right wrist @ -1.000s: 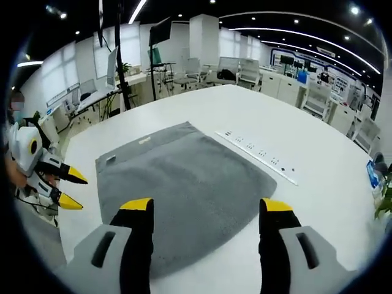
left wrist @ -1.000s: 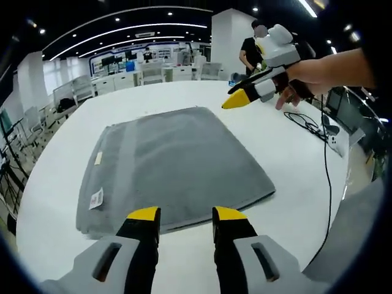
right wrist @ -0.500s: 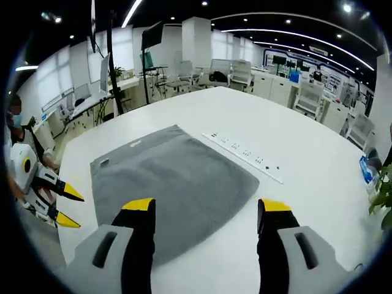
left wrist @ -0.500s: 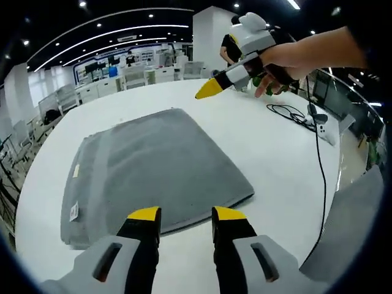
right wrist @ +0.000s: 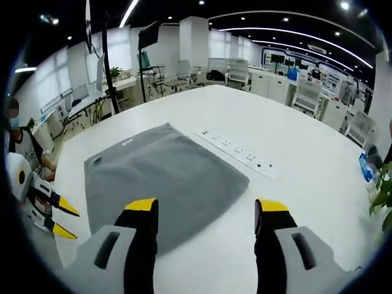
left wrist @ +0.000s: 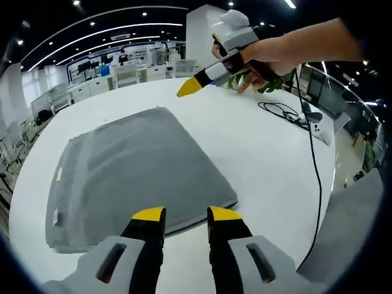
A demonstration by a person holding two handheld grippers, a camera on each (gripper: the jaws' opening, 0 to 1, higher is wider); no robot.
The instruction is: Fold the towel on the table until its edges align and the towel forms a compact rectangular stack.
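Holding nothing, your left gripper (left wrist: 179,215) has its yellow-tipped jaws a narrow gap apart above the near edge of the one grey terry towel (left wrist: 131,168), and your right gripper (right wrist: 206,208) hovers with jaws spread wide, also empty. The towel lies flat on the round white table (left wrist: 269,159), beside one white power strip (right wrist: 236,154).

A grey towel (right wrist: 156,184) lies flat on the white table (right wrist: 294,153), a white power strip (right wrist: 236,154) just beside its far edge. The right gripper (right wrist: 207,211) hovers above, jaws spread wide. The left gripper (right wrist: 62,220) shows at the left, yellow tips apart.
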